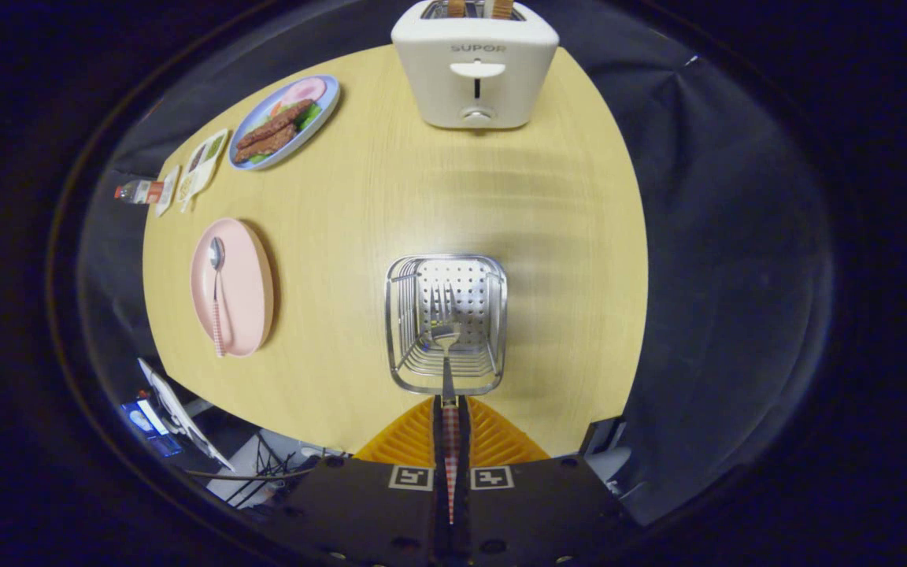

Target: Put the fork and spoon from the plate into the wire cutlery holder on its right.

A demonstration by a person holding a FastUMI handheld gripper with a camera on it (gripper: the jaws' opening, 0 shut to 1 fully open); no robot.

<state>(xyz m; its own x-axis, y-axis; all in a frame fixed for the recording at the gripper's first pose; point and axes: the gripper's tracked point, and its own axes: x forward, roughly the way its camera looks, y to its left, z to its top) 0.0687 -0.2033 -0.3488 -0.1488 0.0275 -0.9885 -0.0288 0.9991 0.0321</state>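
Note:
My gripper [450, 409] is shut on the fork [446, 354], pinching its checked handle between both fingers. The fork's metal head points forward and hangs inside the open top of the wire cutlery holder [403, 315], which stands on the wooden table just ahead of the fingers. The tines sit over the holder's perforated floor. Off to the left of the holder lies the pink plate [245, 291]. On it rests the spoon [217, 295], bowl away from me, its checked handle toward the table's near edge.
A white toaster [475, 67] with bread in its slots stands at the far side of the table. A blue plate of food [326, 106], small packets [201, 165] and a bottle [137, 191] lie at the far left. The table's near edge runs close below the holder.

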